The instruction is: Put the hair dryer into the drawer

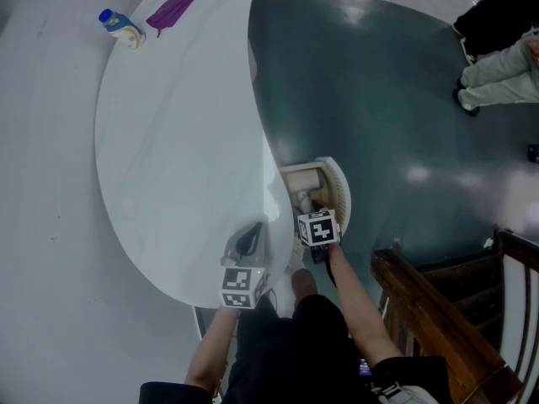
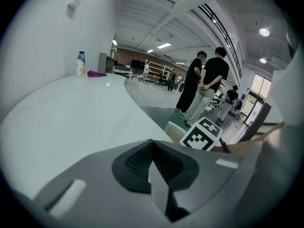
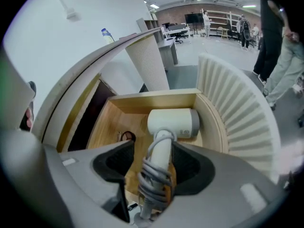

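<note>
A white hair dryer [image 3: 173,122] is seen inside the drawer [image 3: 237,113], its head near the far wooden wall, with a grey cord wound round its handle. The drawer is pulled open; a wooden inside and a curved, ribbed white front are shown.

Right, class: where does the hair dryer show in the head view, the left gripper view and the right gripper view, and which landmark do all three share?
Head view: the hair dryer lies in the open drawer, just below centre.
Left gripper view: not in it.
Right gripper view: centre, hair dryer, its handle between the jaws of the right gripper.
Shared landmark: the blue-capped bottle, upper left in each.
</note>
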`<state>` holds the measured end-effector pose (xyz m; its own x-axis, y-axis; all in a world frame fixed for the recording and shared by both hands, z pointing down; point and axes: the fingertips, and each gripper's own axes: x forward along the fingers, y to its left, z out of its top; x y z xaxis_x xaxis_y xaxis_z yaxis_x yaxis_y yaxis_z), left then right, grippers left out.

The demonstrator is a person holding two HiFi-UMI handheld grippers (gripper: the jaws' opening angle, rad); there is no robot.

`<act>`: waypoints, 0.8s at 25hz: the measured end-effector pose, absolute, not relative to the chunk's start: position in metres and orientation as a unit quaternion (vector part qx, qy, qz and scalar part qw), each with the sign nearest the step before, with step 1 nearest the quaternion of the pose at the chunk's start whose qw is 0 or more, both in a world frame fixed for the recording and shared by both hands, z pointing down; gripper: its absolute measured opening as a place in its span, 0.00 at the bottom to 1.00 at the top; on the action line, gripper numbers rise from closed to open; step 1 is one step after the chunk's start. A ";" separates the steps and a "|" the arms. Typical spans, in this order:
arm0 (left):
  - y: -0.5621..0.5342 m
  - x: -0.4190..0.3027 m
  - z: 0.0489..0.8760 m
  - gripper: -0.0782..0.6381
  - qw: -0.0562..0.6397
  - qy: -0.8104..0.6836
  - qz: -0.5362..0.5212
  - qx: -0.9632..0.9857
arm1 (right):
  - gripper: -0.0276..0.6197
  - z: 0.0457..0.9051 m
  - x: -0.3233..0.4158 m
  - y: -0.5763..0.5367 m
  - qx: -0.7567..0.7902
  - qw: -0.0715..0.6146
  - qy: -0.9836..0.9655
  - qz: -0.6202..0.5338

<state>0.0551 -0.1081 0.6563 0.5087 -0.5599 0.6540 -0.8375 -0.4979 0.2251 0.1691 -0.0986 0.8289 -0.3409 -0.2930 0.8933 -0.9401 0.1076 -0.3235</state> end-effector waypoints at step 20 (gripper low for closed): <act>-0.107 0.059 0.612 0.12 0.235 -0.425 0.247 0.839 | 0.39 0.743 0.170 -0.109 0.487 0.287 -0.707 0.424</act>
<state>0.0587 -0.1073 0.6122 0.5168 -0.5971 0.6135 -0.8290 -0.5278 0.1846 0.1701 -0.1088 0.7428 -0.3610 -0.4446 0.8197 -0.9325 0.1658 -0.3208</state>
